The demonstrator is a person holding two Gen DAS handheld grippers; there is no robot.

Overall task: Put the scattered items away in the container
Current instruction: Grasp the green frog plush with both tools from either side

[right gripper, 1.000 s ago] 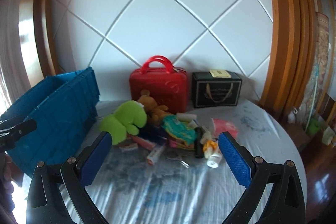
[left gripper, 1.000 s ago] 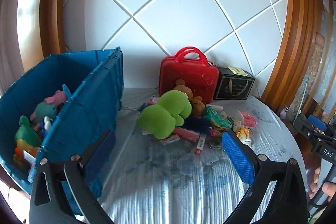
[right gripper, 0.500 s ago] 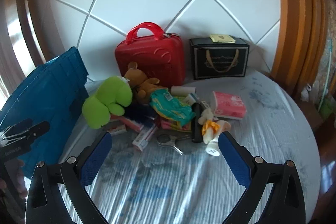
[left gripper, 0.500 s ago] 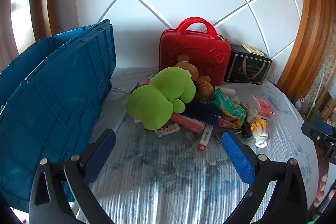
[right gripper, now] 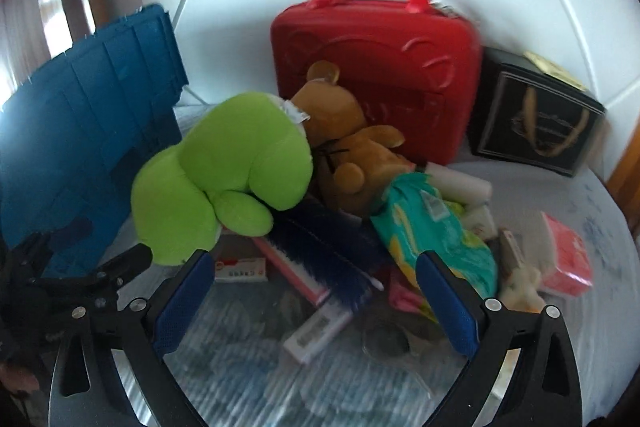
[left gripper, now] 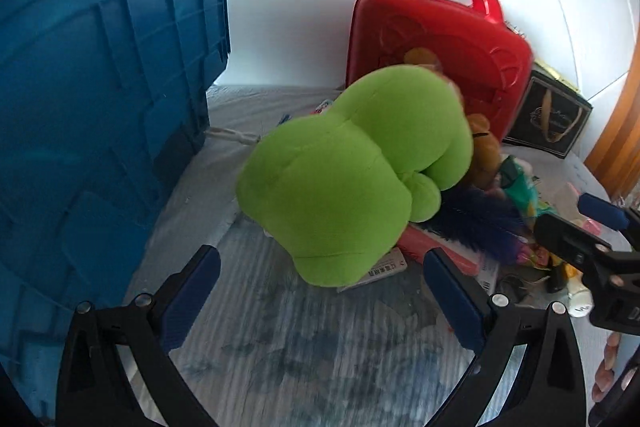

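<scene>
While both grippers point down at the pile, we note the left gripper with fingers spread wide and empty, just short of the green plush toy. Right gripper: fingers wide but closing, gripping nothing; a dark blue brush and a small white box lie on the bench between them. Plush leans against a brown teddy before the red case. Blue container stands at left, beside the pile. Green wipes packet lies right of the brush.
</scene>
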